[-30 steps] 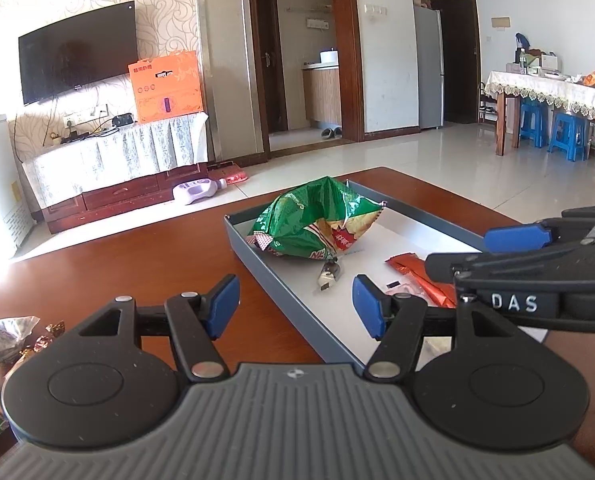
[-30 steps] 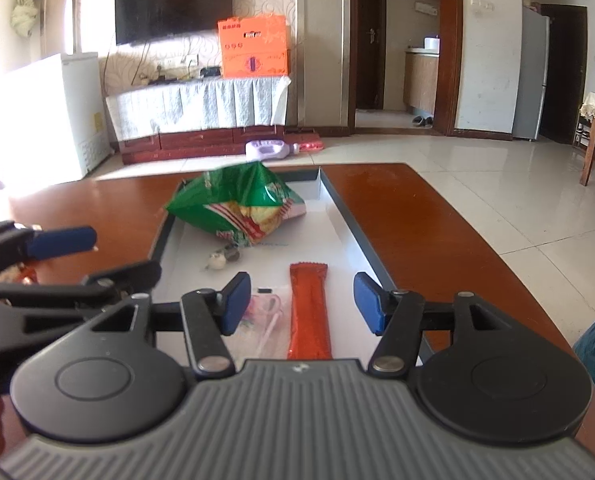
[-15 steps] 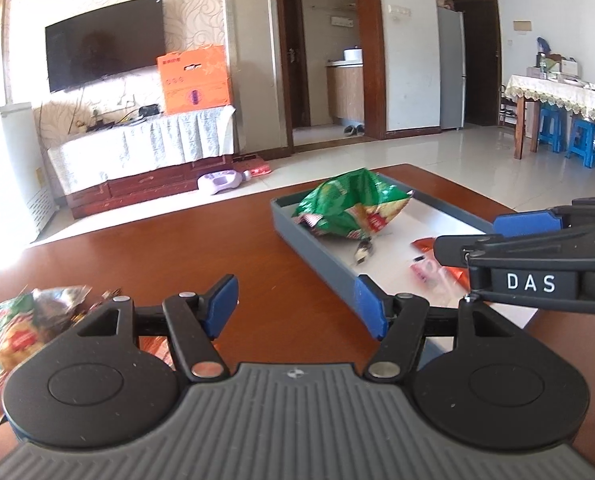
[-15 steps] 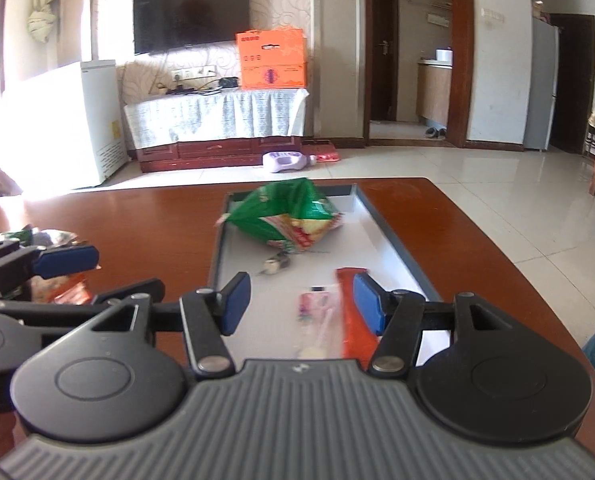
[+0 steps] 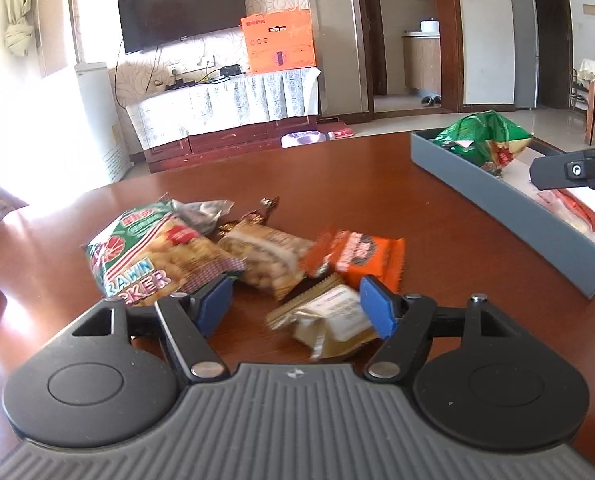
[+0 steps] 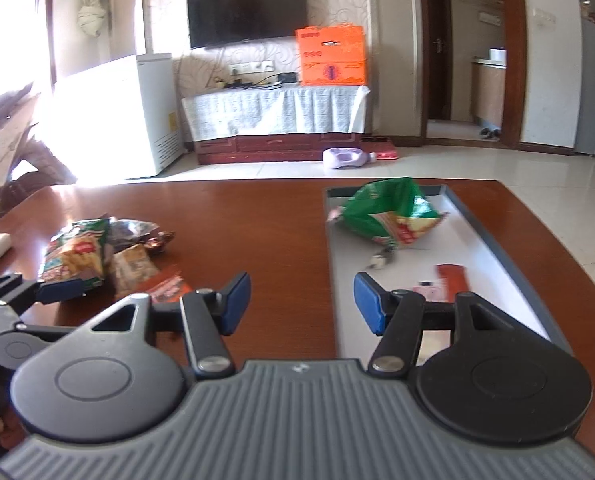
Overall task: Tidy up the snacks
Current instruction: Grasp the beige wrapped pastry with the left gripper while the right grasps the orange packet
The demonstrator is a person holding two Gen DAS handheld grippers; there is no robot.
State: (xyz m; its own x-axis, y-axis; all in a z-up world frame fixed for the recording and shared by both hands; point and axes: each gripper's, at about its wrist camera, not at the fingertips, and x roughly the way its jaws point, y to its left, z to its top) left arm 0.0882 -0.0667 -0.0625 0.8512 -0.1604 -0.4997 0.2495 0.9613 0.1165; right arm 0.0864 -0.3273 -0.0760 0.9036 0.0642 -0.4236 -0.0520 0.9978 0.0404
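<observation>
Now opening, the jaws of the left gripper, low over a heap of snacks on the brown table. Between the blue pads in this view, a beige packet, blurred by motion and not pressed by either pad; so released, holding nothing. Just behind it, an orange packet. To the left of that, a clear pack of peanuts, and further left a big prawn cracker bag, lying partly over the peanuts. Behind the cracker bag, a crumpled silver bag. All of these touching or overlapping, all outside the tray.

Well apart to the right, a grey tray with a white floor. At its far end, a green bag, crumpled and puffed up. Nearer, a long red packet flat on the tray floor, just beside a small pink packet. Between the green bag and these two, a small wrapped sweet.

Released too, the right gripper: pads apart, nothing between them, only bare table and the left wall of the tray below. Pointing toward the near part of the tray, with the left gripper close at its left side.
</observation>
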